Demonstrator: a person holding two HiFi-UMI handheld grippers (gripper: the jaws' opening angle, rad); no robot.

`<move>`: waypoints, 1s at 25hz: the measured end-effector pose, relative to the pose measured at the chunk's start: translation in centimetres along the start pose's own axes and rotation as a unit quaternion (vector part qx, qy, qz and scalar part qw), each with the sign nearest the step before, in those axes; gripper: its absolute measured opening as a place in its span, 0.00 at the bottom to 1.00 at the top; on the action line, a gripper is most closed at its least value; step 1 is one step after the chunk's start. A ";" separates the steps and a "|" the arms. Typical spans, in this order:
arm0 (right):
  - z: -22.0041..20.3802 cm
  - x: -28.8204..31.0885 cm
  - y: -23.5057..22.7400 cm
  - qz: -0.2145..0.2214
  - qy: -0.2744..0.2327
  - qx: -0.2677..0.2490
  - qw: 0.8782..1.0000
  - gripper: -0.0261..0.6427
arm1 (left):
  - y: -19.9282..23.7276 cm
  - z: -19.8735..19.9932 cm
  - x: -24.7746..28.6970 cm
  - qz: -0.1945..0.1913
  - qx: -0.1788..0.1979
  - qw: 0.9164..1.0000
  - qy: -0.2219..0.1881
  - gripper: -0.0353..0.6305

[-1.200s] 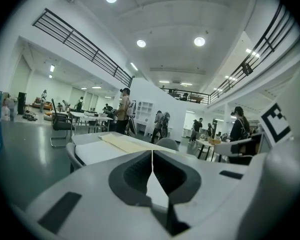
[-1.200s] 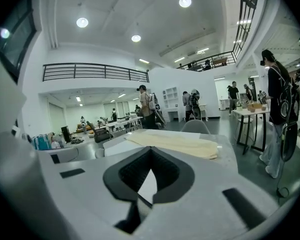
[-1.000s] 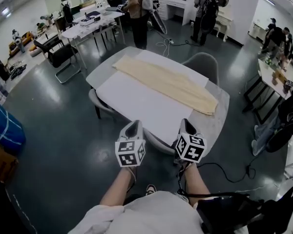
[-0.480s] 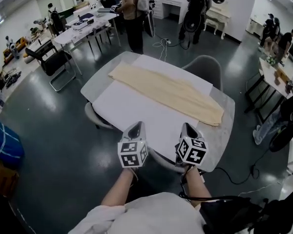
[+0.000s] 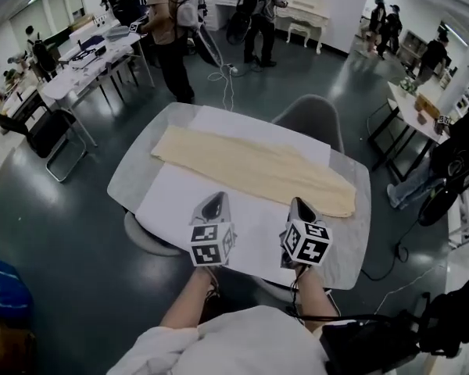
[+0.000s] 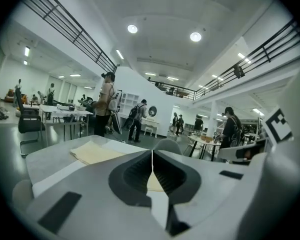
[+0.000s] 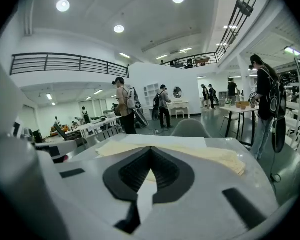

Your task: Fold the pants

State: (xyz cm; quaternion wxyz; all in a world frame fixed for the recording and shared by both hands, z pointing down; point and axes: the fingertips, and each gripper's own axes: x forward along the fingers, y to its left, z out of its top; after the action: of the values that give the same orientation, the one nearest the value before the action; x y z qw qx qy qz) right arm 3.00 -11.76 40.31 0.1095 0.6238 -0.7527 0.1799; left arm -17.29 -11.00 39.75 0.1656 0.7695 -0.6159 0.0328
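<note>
Cream pants (image 5: 254, 167) lie flat, folded lengthwise, along the far side of a white sheet (image 5: 203, 209) on the grey table (image 5: 358, 233). My left gripper (image 5: 214, 203) hovers over the sheet's near edge, jaws shut and empty. My right gripper (image 5: 299, 207) hangs beside it, also shut on nothing, a little short of the pants. The pants (image 6: 97, 153) show ahead past the closed tips in the left gripper view. In the right gripper view the pants (image 7: 210, 156) stretch across the table just beyond the jaws.
A grey chair (image 5: 309, 119) stands at the table's far side, another seat (image 5: 144, 241) at its near left. People (image 5: 172, 22) stand beyond near desks (image 5: 86, 57). A cable (image 5: 391, 256) trails on the floor at right. A small table (image 5: 414, 108) stands far right.
The person has walked toward the table; both grippers now hang over its near edge instead of short of it. Both stayed shut.
</note>
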 end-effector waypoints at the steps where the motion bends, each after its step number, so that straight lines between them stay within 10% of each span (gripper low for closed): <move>1: 0.3 0.9 0.4 -0.009 0.000 0.004 1.000 0.03 | 0.9 0.5 0.9 -0.007 0.003 1.000 0.003 0.07; 10: 1.1 5.4 0.2 -0.077 -0.002 0.026 0.997 0.03 | 3.6 -0.4 7.7 -0.069 0.011 0.997 0.044 0.07; 25: -1.2 3.1 -8.8 -0.145 0.006 0.070 0.987 0.03 | -5.7 -2.9 11.7 -0.148 0.048 0.985 0.074 0.07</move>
State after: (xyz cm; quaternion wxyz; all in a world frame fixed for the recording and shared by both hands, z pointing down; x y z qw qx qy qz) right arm 10.87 -15.47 43.81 0.0951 0.7314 -0.6389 0.2186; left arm -8.61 -20.09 44.25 0.1762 0.8549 -0.4788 0.0939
